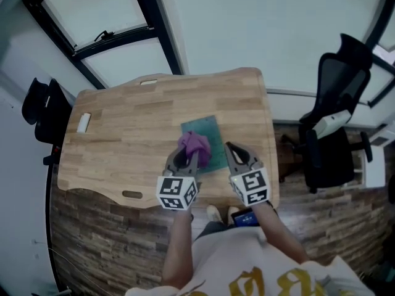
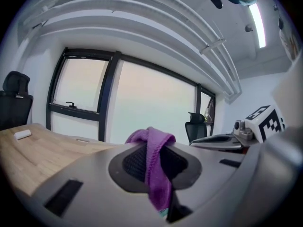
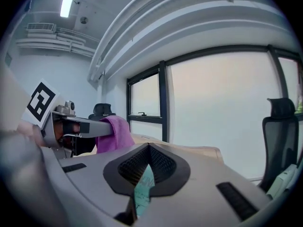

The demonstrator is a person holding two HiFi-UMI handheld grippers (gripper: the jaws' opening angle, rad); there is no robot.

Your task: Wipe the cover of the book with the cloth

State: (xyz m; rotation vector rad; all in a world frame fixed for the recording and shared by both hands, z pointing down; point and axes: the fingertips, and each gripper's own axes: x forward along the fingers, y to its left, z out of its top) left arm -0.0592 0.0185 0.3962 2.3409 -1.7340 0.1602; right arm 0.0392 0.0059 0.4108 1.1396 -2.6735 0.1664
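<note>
1. On the table [image 1: 123, 134], right of its middle and toward the near edge, lies the green book [image 1: 207, 128], flat and a little askew.
2. A purple cloth [image 1: 196, 143] sits bunched on the book's near left part, covering that stretch of the cover.
3. The left gripper [image 1: 185, 158] reaches over the near edge to the cloth. In the left gripper view its jaws are pressed together on the cloth, which pokes out above the pads and hangs down between them.
4. The right gripper [image 1: 237, 156] is just beside the left one, at the book's near right corner. In the right gripper view its jaws are closed on a thin teal strip of the book, which shows in the slit between the pads.
5. The two grippers stand side by side, close but apart, with both marker cubes facing up toward the head view.
6. A small white object [image 1: 83, 123] lies near the table's left edge, well apart from the book.
7. A black office chair [image 1: 333, 128] stands off the table's right side, on the floor.
</note>
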